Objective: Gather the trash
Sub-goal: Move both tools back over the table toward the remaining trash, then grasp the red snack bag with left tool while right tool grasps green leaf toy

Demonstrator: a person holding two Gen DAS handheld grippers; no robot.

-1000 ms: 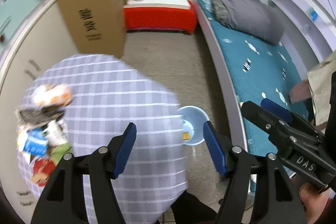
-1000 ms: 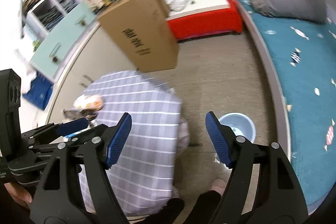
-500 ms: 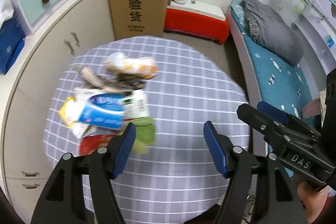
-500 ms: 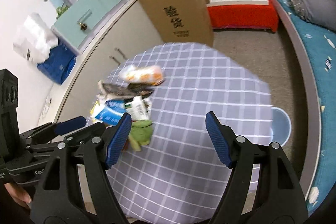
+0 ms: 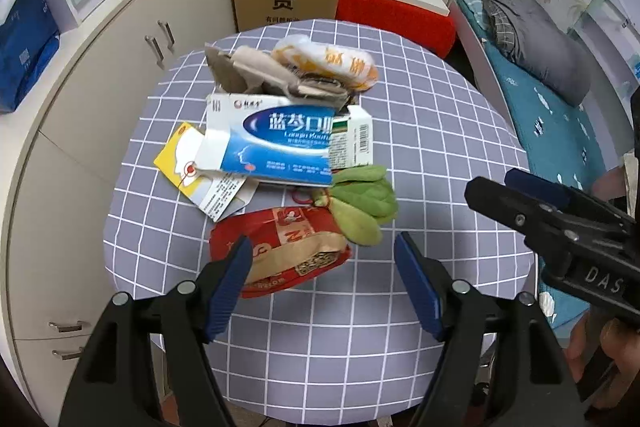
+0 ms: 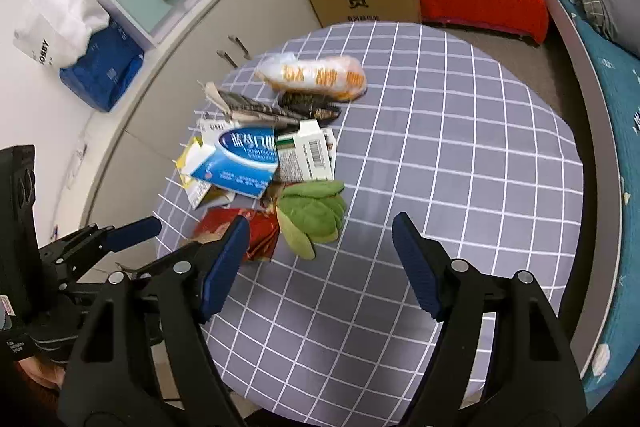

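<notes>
I find the red packet (image 5: 280,251) just ahead of my left gripper (image 5: 322,283), jaws wide; right gripper (image 6: 320,267) likewise wide, farther.

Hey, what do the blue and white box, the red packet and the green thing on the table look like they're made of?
Blue and white box: thin printed cardboard, slightly glossy, with torn-open flaps. Red packet: probably crumpled paper or foil-lined wrapper, creased with a brown printed band. Green thing: looks like soft matte fabric, plush-like, with stitched lobes; could be a glove or toy.
</notes>
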